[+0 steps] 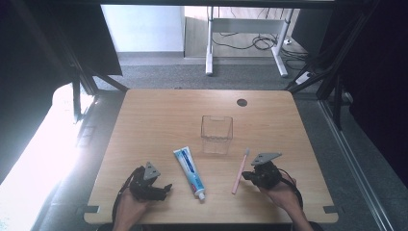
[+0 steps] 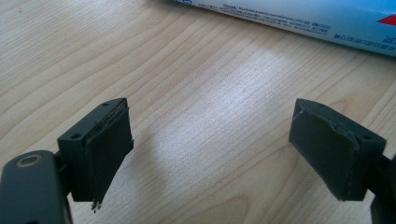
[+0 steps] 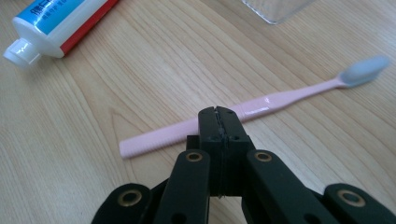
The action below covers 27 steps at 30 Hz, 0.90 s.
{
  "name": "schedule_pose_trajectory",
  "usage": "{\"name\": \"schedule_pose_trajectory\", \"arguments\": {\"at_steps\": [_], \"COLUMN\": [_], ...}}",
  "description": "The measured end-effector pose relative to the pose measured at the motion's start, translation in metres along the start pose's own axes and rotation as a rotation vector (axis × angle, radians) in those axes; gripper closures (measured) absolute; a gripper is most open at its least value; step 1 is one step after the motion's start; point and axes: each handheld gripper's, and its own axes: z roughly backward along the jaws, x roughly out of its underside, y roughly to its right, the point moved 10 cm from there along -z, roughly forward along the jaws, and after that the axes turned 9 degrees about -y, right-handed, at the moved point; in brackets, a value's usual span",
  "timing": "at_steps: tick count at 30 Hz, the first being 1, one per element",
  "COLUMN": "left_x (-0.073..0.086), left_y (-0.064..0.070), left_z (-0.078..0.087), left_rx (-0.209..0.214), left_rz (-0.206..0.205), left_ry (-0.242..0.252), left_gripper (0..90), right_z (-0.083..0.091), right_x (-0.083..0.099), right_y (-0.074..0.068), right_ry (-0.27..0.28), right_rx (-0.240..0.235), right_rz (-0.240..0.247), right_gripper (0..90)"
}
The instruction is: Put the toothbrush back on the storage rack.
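The person is holding the right gripper (image 3: 218, 114) low over the table (image 1: 144, 125), its jaws pressed together on nothing, just in front of the pink toothbrush (image 3: 261, 105), which is lying flat beside the clear cup (image 1: 216, 134); probably the brush is going into that cup. The left gripper (image 2: 210, 149) is waiting with jaws wide apart near the toothpaste tube (image 2: 299, 18), I think so that it can take the tube after

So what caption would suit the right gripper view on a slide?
Right gripper, jaws shut, poised just before a pink toothbrush lying on the wooden table, toothpaste beyond.
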Motion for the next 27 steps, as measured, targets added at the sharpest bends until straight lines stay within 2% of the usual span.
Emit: {"name": "schedule_pose_trajectory", "arguments": {"at_steps": [9,17,22,27], "left_x": [-0.001,-0.001,-0.001,0.0], "left_y": [0.0,0.0,0.0,0.0], "left_z": [0.0,0.0,0.0,0.0], "left_rx": [-0.003,-0.005,-0.005,-0.009], "left_rz": [0.0,0.002,0.001,-0.003], "left_ry": [0.005,0.01,0.007,0.003], "left_gripper": [13.5,13.4,13.4,13.4], "right_z": [-0.013,-0.025,-0.03,-0.027], "right_x": [-0.009,-0.015,-0.013,-0.006], "right_y": [-0.006,-0.012,-0.014,-0.01], "right_ry": [0.008,-0.003,-0.022,-0.033], "right_rx": [-0.04,-0.056,-0.057,-0.057], "right_rz": [-0.008,0.008,0.013,-0.013], "right_gripper": [90.0,90.0,89.8,88.3]}}
